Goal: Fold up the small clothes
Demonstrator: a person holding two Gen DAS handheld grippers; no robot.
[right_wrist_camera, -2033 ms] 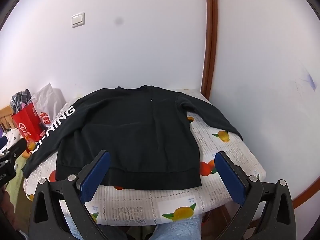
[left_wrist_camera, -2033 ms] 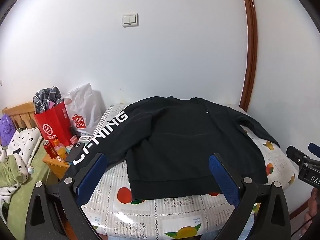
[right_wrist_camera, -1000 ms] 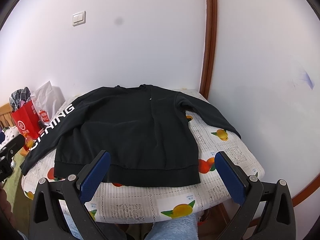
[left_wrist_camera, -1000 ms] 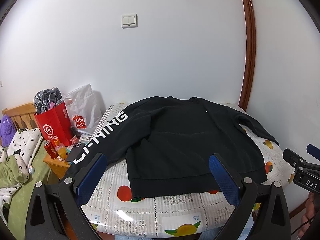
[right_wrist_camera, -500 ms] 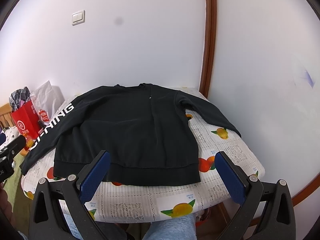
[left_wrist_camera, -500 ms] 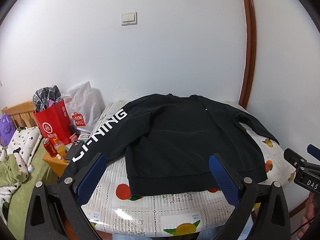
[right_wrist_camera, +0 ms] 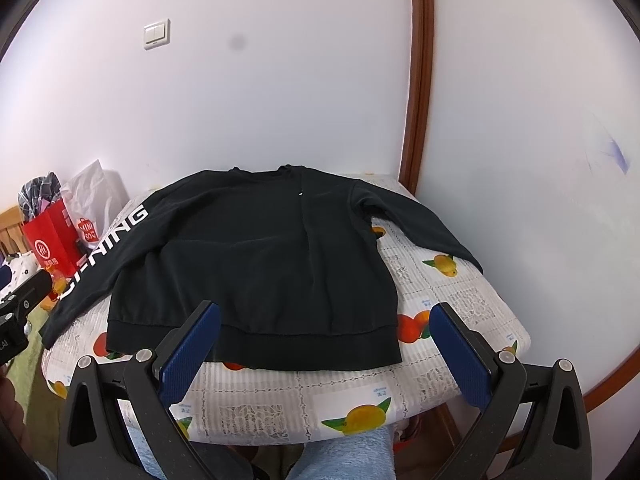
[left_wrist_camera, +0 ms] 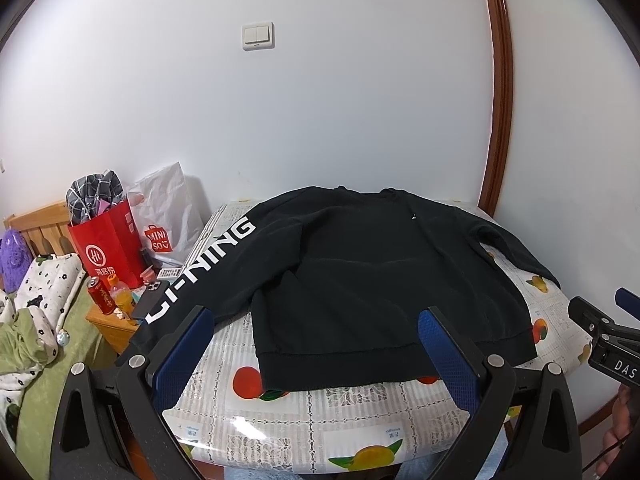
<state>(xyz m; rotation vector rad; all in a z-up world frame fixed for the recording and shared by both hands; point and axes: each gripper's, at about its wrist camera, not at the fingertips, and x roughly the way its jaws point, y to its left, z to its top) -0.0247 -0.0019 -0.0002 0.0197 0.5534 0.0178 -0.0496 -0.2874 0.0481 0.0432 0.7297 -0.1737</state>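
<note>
sweatshirt (right_wrist_camera: 256, 264): black, spread flat front-up on the table (right_wrist_camera: 460, 312), hem toward me, collar at the far wall – laid out ready for 1st fold, none made yet imo.
lettered sleeve (left_wrist_camera: 208, 268): white print, runs off the table's left edge & hangs – needs pulling in first.
plain sleeve (right_wrist_camera: 416, 220): angled out over the fruit-print cloth, on the table.
left gripper (left_wrist_camera: 316, 344): jaws wide, nothing held, hovering short of the hem – I'm keeping it clear to pick a grab pt.
right gripper (right_wrist_camera: 324, 336): also spread wide, empty, above the hem's mid/right part.
clutter: red bag (left_wrist_camera: 108, 240) + cans beside the table, apart from the work.
risk: hanging sleeve may drag the body sideways when lifted.
</note>
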